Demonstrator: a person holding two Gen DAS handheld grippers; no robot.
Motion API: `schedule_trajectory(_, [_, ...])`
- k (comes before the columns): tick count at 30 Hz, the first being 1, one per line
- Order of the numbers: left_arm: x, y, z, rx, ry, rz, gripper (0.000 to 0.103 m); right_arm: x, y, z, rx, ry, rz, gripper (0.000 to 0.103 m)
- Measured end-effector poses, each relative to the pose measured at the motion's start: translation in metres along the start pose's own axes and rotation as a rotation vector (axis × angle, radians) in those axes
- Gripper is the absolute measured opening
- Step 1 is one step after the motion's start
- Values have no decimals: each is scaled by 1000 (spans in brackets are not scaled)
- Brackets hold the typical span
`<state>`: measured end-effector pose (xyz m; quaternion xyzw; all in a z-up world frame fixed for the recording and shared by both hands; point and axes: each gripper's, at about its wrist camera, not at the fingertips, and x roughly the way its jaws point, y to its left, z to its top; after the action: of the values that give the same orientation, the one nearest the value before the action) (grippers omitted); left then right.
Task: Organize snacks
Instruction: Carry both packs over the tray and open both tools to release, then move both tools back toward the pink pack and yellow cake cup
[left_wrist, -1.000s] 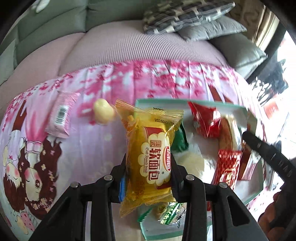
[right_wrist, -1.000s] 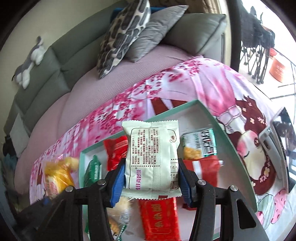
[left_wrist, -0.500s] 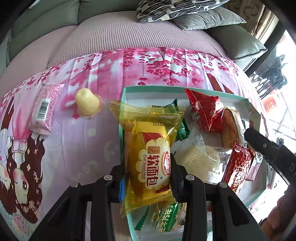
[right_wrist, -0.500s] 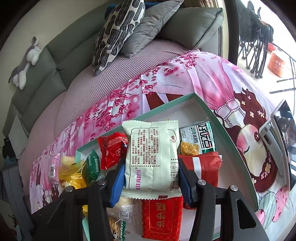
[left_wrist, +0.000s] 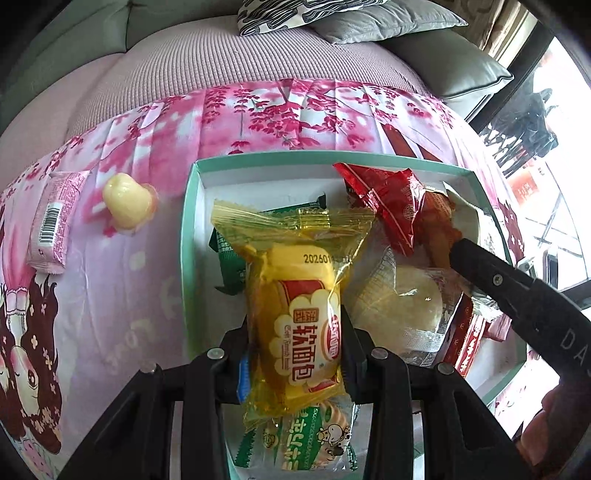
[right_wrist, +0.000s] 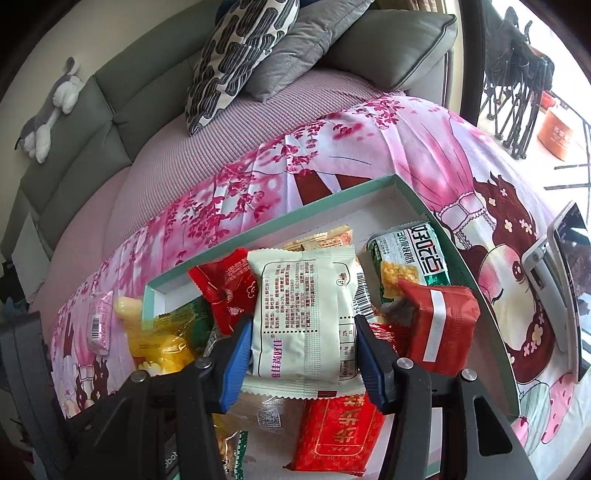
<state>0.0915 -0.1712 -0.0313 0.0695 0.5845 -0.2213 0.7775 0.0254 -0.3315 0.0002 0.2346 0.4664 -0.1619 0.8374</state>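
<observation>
In the left wrist view, a yellow soft bread packet (left_wrist: 295, 317) is pinched by the left tongs (left_wrist: 295, 354) above the teal tray (left_wrist: 186, 236), while a pink packet (left_wrist: 51, 221) and a pale yellow jelly cup (left_wrist: 125, 201) are left on the pink cloth (left_wrist: 280, 110). In the right wrist view, a white snack packet (right_wrist: 303, 317) is pinched by the right tongs (right_wrist: 301, 354) over the tray, between a red packet (right_wrist: 229, 288) and a dark red packet (right_wrist: 439, 328).

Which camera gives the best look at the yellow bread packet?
The left wrist view. The yellow bread packet fills the middle of it, label facing the camera, gripped by the left gripper over the teal box. The right wrist view shows only a partly hidden yellow patch at the box's left end.
</observation>
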Motion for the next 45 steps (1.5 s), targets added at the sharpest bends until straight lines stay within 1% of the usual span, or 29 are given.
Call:
schedule_trajectory(2, [-2,2,1,-15,1,-7,39,1,1,0,-9,4,-2,57])
schedule_trajectory(4, [-4,4,1,-20,-1,-9,40,1,2,0,-15,9,9,61])
schedule_trajectory(6, [-8,5,1,-23,-11,-8,46,1,4,0,-25,8,15,65])
schedule_trajectory(8, [-13,6,1,-29,-22,-7,59,0,7,-1,-37,3,16,71])
schedule_trajectory(12, [-21,9,3,-51,-27,-37,65,-4,10,-1,-51,-13,24,74])
schedule_trajectory(17, [-36,11,4,-63,-49,-53,80,-14,14,1,-64,-43,34,78])
schedule_trajectory(20, [-44,16,4,-75,-52,-58,82,-21,14,2,-64,-60,37,78])
schedule_trajectory(23, [-53,31,4,-119,-68,-33,82,-26,15,3,-64,-77,36,78])
schedule_trajectory(27, [-62,55,2,-189,-93,0,82,-25,16,2,-71,-71,29,78])
schedule_trajectory(30, [-66,75,1,-251,-111,39,83,-23,18,1,-81,-65,27,78])
schedule_trajectory(32, [-67,90,0,-298,-117,68,86,-22,22,-1,-90,-62,31,78])
schedule_trajectory(36, [-74,115,-5,-382,-141,142,86,-21,34,-6,-128,-54,45,78])
schedule_trajectory(42, [-80,136,-10,-437,-164,182,86,-19,54,-14,-187,-49,67,81])
schedule_trajectory(45, [-80,138,-11,-447,-166,191,87,-18,60,-17,-201,-48,72,82])
